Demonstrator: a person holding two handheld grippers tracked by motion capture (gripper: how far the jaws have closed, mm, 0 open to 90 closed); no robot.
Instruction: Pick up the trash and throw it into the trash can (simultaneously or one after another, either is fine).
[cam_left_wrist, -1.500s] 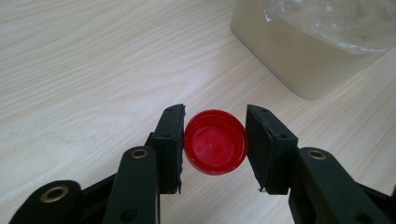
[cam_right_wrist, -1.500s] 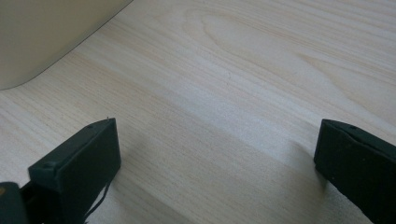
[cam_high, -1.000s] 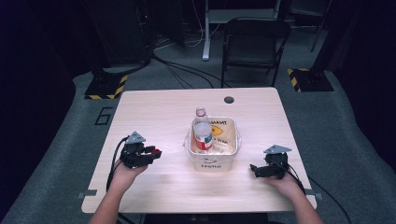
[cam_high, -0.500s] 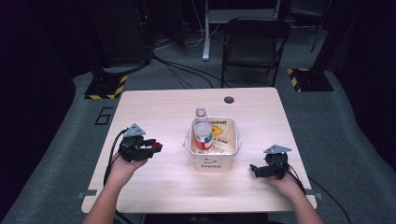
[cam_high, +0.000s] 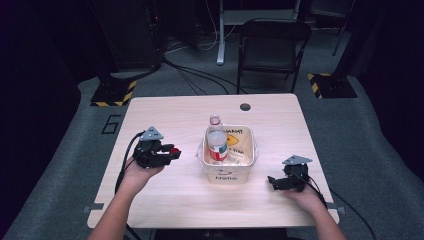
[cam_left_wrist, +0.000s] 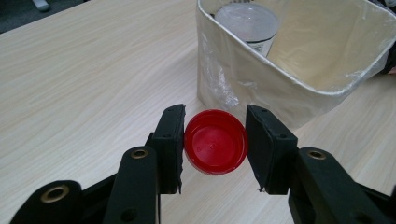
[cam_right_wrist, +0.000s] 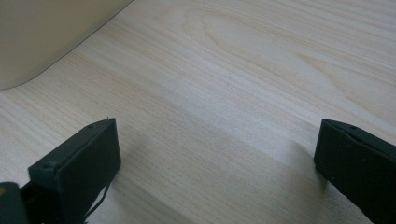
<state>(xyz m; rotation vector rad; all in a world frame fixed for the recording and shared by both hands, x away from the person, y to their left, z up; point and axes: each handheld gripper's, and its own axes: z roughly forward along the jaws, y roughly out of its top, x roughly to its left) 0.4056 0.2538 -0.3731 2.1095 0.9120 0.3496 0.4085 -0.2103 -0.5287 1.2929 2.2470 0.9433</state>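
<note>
Fingers (cam_left_wrist: 170, 140) of the left gripper (cam_left_wrist: 215, 148) are clamped on a red cap (cam_left_wrist: 215, 148), one black pad pressed against each side of its rim, so the cap sits squarely between them with its flat top turned toward the gripper's camera. From the high view the left gripper (cam_high: 172, 151) is held in the person's left hand (cam_high: 140, 170) to the left of the white bin (cam_high: 229, 172), apart from it and pointing toward its side, with the red cap (cam_high: 173, 150) showing at the tips. In the left gripper view the bin (cam_left_wrist: 243, 79), lined with clear plastic, rises just beyond the cap, and the pale wooden counter (cam_left_wrist: 79, 84) lies beneath. Inside the bin stands a can (cam_high: 217, 145) with a red and white label and a pale top, against the bin's left wall, and a yellow sign is printed on the bin's far inner wall. A clear bottle (cam_high: 215, 120) stands on the counter right behind the bin's far left corner. To the right of the bin, well apart from it, the right gripper (cam_high: 272, 182) rests low by the counter's near edge in the person's right hand (cam_high: 302, 192). Its fingers (cam_right_wrist: 81, 168) are spread wide with nothing between them, bare counter (cam_right_wrist: 243, 79) lying in the gap and a corner of the bin (cam_right_wrist: 42, 32) showing at the upper left of the right gripper view.
</note>
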